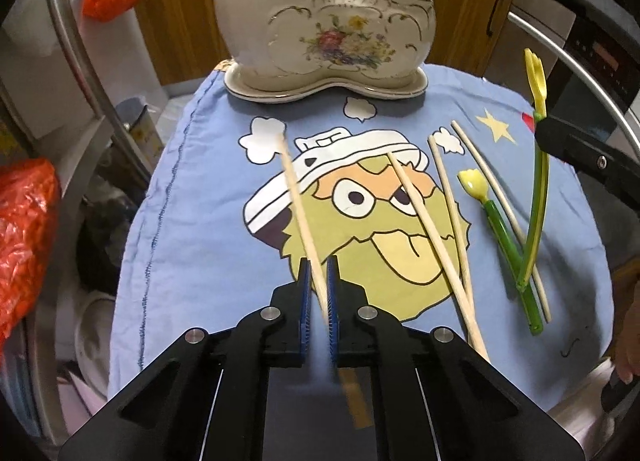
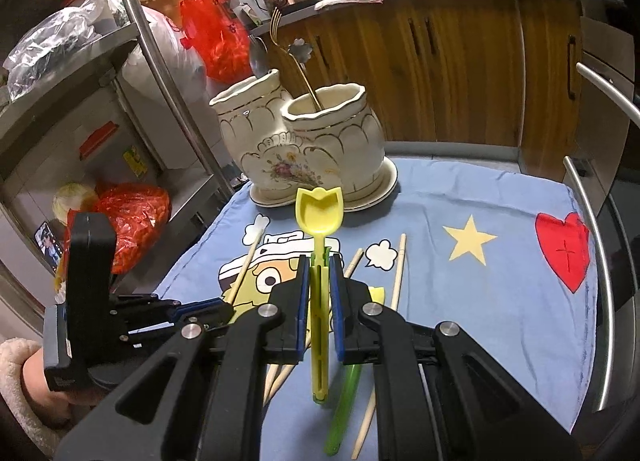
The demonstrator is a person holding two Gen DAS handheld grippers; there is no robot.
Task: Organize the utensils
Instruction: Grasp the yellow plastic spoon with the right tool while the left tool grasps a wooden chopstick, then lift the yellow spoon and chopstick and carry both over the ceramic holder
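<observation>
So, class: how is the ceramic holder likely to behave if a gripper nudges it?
The holder looks thick-walled and glazed, so probably heavy, slippery and chip-prone. It stands on a saucer over soft cloth, so a low push may slide both together. The cutlery sticking out of it would likely rattle.

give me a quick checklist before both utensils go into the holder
1. Left hand-held gripper shut on a chopstick: ok.
2. Right hand-held gripper shut on the yellow spoon, by its handle: ok.
3. Holder upright on its saucer at the far edge of the cloth: ok.
4. Room in the holder: the front cup shows one gold handle, the back cup a spoon and fork; both mouths look open: ok.
5. The two grippers apart from each other: ok.
6. Chopstick lifted off the cloth: cannot tell.
</observation>
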